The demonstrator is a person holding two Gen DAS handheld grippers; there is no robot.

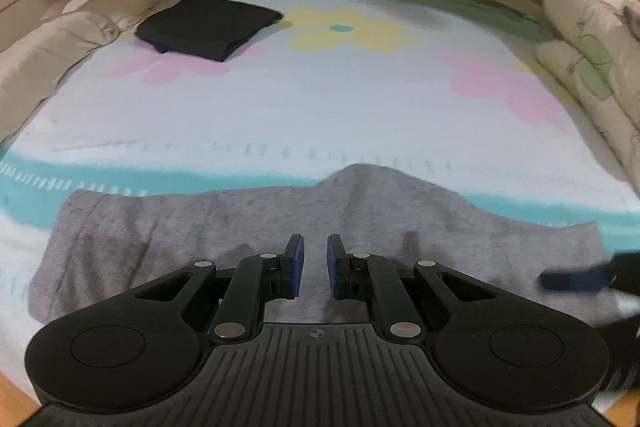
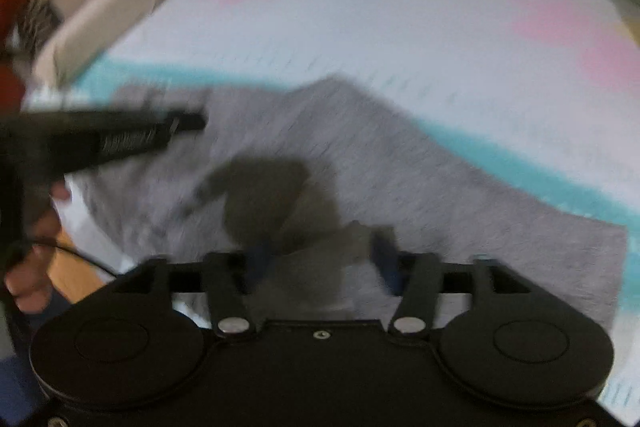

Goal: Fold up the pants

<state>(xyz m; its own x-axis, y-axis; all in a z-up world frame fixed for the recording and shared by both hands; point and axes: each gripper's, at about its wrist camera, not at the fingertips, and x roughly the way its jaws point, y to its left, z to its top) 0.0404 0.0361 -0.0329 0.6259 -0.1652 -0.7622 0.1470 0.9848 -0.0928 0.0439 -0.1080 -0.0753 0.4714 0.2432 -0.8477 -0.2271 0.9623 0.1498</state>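
The grey pants [image 1: 248, 223] lie spread across the near edge of the bed [image 1: 360, 107], over its teal border stripe, with one hump raised along their far side. The left gripper [image 1: 315, 263] tilts down over them, its blue pads nearly together with only a narrow gap and nothing between them. The right gripper [image 2: 320, 263] also angles downward above the cloth; though blurred, its jaws seem spread wide and empty. A folded black garment [image 1: 208, 25] sits near the far left corner, beside a pillow [image 1: 60, 39].
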